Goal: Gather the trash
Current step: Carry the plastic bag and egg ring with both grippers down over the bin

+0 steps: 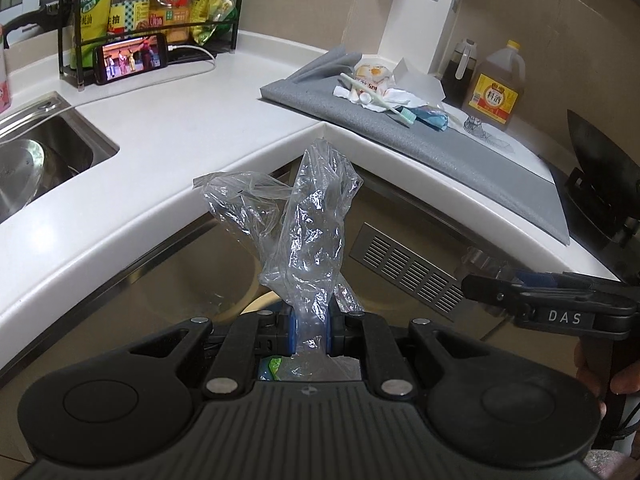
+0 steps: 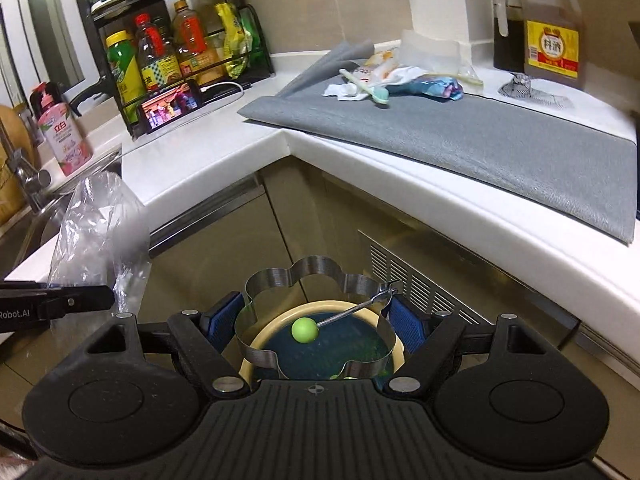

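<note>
Left gripper point(image 1: 312, 322): clamped on clear plastic bag point(image 1: 308, 216)
Right gripper point(image 2: 316, 320): pads pressing flower-shaped steel egg ring point(image 2: 276, 280)
Below ring: yellow-rimmed bin point(image 2: 276, 316)

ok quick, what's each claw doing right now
Left claw: shut on the plastic bag.
Right claw: closed on the metal flower-shaped ring, above a bin.
</note>
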{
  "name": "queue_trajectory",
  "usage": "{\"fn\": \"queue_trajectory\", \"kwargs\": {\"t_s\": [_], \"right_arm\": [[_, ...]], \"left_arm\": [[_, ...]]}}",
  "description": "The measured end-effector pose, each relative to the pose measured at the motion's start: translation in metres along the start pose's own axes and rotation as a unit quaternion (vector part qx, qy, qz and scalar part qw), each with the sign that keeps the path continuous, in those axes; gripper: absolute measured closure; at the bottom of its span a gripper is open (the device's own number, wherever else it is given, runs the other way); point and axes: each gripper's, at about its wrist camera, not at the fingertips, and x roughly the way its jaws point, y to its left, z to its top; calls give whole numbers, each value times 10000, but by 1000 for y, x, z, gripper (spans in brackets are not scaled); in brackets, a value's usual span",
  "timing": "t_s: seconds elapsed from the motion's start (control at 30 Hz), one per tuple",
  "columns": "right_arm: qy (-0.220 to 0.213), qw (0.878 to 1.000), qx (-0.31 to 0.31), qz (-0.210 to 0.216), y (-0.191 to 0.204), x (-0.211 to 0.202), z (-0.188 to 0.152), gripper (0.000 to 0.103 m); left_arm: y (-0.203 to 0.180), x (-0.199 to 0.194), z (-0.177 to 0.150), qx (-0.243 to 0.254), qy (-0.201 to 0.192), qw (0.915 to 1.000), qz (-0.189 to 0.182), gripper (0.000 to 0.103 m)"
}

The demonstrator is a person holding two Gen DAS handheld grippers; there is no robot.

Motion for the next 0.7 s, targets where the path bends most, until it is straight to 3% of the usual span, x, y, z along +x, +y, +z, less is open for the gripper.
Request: {"fn": "queue_trajectory", "kwargs": {"t_s": [0.7], "right_arm": [[201,9998,17,26,0,8,-1,22]], "left_arm": [[-4,5,0,30,73,10000,23,89]]}}
